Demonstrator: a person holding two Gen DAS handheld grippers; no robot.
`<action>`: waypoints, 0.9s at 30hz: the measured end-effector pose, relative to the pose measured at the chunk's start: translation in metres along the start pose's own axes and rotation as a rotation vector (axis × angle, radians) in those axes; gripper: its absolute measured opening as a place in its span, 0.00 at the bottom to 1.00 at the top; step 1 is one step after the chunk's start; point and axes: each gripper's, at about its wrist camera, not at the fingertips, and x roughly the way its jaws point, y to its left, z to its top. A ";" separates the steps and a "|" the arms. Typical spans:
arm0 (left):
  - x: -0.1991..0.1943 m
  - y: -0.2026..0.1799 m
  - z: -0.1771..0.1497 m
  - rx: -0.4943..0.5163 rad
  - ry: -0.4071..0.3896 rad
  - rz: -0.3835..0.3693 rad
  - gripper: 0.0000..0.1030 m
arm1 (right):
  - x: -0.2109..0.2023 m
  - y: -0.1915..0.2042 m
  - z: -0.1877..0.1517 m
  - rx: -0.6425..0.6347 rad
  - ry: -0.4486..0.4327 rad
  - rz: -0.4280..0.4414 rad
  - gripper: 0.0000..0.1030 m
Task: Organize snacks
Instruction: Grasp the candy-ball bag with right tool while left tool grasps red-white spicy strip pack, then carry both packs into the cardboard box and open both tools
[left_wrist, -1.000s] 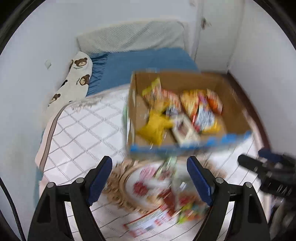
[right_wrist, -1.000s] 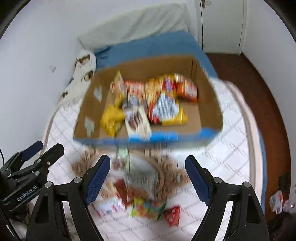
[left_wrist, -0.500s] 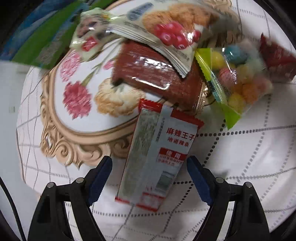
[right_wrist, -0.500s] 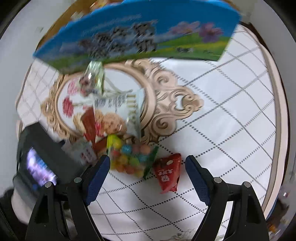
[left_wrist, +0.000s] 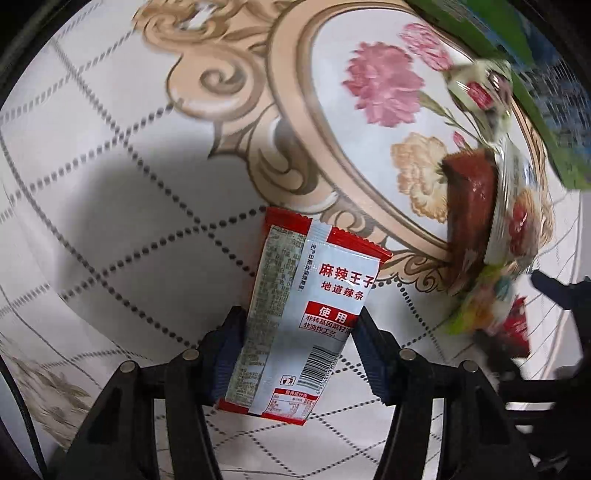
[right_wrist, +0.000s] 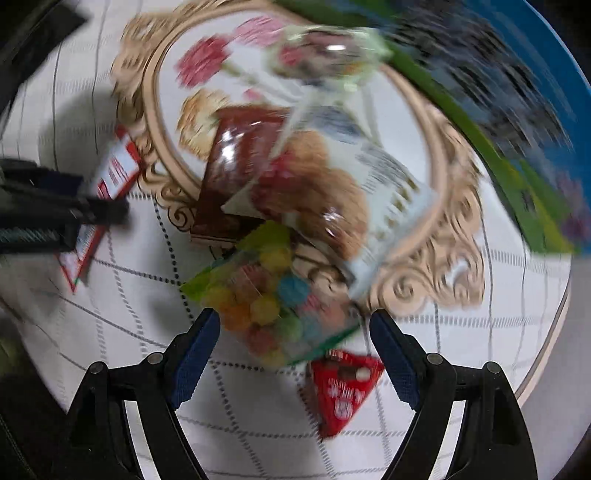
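Note:
My left gripper (left_wrist: 297, 343) is shut on a red-and-white spicy-strip packet (left_wrist: 306, 314), its pads pressing both long edges just above the quilt. My right gripper (right_wrist: 291, 350) is open, low over a clear bag of coloured candy balls (right_wrist: 266, 295); a small red packet (right_wrist: 341, 387) lies between its fingers. A brown bar (right_wrist: 236, 162), a cookie packet (right_wrist: 332, 192) and a small pale green packet (right_wrist: 325, 55) lie piled behind. The left gripper with the packet (right_wrist: 114, 173) shows at the left of the right wrist view.
The snacks lie on a white quilt with a gold oval flower medallion (left_wrist: 369, 122). The blue-and-green side of the cardboard box (right_wrist: 517, 110) stands at the upper right. The quilt's edge (right_wrist: 546, 332) curves at the right.
Both grippers dropped from above the box down to the quilt. My left gripper closed on the red-and-white packet. My right gripper moved in low over the candy bag.

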 end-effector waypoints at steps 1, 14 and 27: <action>0.003 -0.002 0.000 0.016 0.006 -0.008 0.63 | 0.005 0.007 0.004 -0.042 0.006 -0.006 0.83; 0.021 -0.056 -0.012 0.178 -0.005 0.125 0.65 | 0.044 -0.070 -0.018 0.684 0.152 0.476 0.66; 0.029 -0.104 -0.031 0.312 -0.026 0.172 0.62 | 0.027 -0.039 -0.020 0.537 0.111 0.310 0.77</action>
